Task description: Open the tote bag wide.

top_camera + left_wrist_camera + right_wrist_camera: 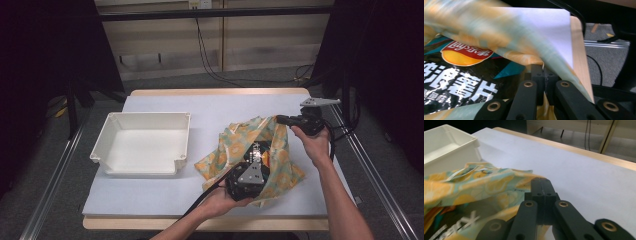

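Left gripper (pixel 544 75): jaws closed together, pinching a fold of the patterned cloth bag (pixel 250 150) at its near edge. In the left gripper view the fabric is seen passing between the two pads (pixel 537 72).

Right gripper (pixel 282 120): jaws closed on the far right corner of the same bag, lifting that corner off the table (pixel 165 195). The right gripper view shows the pads (pixel 541 185) meeting on the yellow and teal fabric.

The bag lies on the right half of the table, between the two grippers, mouth held open. Its long axis runs from the near left gripper to the far right gripper, diagonal to the table edge.

Inside the opening sits a dark chip packet (pixel 461 75). Its front bears the red and yellow Lay's logo (pixel 466 53), seen upside down in the left gripper view, with large white Chinese characters beside it that cannot be read with certainty. The bag's upper flap overhangs the packet and covers part of it.

A white plastic bin (pixel 145 142) stands on the left half of the table, well apart from the bag. A black cable (pixel 200 202) trails from the left gripper towards the near edge.
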A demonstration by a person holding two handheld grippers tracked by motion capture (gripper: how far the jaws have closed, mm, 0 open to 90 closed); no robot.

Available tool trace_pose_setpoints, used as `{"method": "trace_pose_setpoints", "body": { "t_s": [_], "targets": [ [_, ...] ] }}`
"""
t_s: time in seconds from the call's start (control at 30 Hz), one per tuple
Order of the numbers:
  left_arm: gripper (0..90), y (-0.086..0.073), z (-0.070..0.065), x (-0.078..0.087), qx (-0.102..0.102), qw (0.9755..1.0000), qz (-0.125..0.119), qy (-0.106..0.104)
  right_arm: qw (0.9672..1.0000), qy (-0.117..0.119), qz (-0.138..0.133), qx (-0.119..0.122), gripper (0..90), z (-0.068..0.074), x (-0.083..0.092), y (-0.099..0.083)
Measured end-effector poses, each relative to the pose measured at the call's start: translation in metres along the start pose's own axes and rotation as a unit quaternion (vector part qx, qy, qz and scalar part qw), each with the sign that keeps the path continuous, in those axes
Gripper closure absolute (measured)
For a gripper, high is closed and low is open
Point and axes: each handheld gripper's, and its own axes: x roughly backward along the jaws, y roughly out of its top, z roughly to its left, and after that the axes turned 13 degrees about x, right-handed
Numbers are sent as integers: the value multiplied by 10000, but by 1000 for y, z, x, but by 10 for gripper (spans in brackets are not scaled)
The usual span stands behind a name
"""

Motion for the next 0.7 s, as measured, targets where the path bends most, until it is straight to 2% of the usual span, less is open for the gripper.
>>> {"method": "trace_pose_setpoints", "body": {
  "t_s": [0.07, 0.1, 0.13, 0.17, 0.2, 0.23, 0.27, 0.3, 0.33, 0.37, 0.43, 0.5, 0.53, 0.57, 0.6, 0.63, 0.67, 0.7],
  "targets": [
    [900, -4, 0, 0, -49, 10000, 27, -32, 9999, -114, 107, -60, 900, -9, -6, 0],
    [900, -6, -1, -1, -98, 9999, 16, -127, 9995, -249, 172, -69, 900, -11, -8, 0],
    [900, -6, -1, -1, -98, 9999, 16, -127, 9995, -249, 172, -69, 900, -11, -8, 0],
    [900, -8, -4, -1, -195, 9996, 104, -158, 9987, -422, 191, -233, 900, -19, -11, -3],
    [900, -11, -8, -3, -266, 9994, 160, -134, 9987, -346, 146, -357, 900, -23, -13, -6],
    [900, -12, -7, -3, -184, 9998, 102, -69, 9987, -295, 150, -391, 900, -24, -15, -9],
    [898, -12, -7, -3, -184, 9998, 102, -69, 9987, -295, 150, -391, 900, -24, -15, -9],
    [896, -10, 0, -2, -23, 9999, -5, -100, 9993, -131, 263, -245, 900, -17, -20, -10],
    [892, -10, 0, -2, -23, 9999, -5, -100, 9993, -131, 263, -245, 900, -17, -20, -10],
    [886, -9, 4, -1, 49, 10000, -39, -66, 9995, 36, 293, -63, 900, -5, -22, -7],
    [872, -9, 11, 2, 288, 9994, -163, -87, 9997, 113, 229, -32, 900, 0, -21, -6],
    [824, -8, 16, 6, 438, 9987, -262, -67, 9997, 233, 85, -8, 900, 7, -16, -5],
    [793, -8, 18, 8, 512, 9981, -307, -139, 9996, 280, 31, -6, 900, 10, -13, -5],
    [748, -6, 20, 14, 600, 9972, -416, -130, 9997, 231, -2, 15, 900, 15, -6, -5],
    [724, -6, 20, 14, 600, 9972, -416, -130, 9997, 244, -35, 18, 871, 15, -1, -6],
    [724, -6, 21, 16, 654, 9967, -467, -122, 9997, 244, -35, 18, 871, 15, -1, -6],
    [675, -4, 23, 23, 686, 9960, -564, -62, 9999, 121, -80, 6, 817, 17, 10, -6],
    [656, -3, 24, 27, 701, 9958, -590, -27, 9998, 164, -123, 6, 803, 18, 16, -5]
  ]
}}
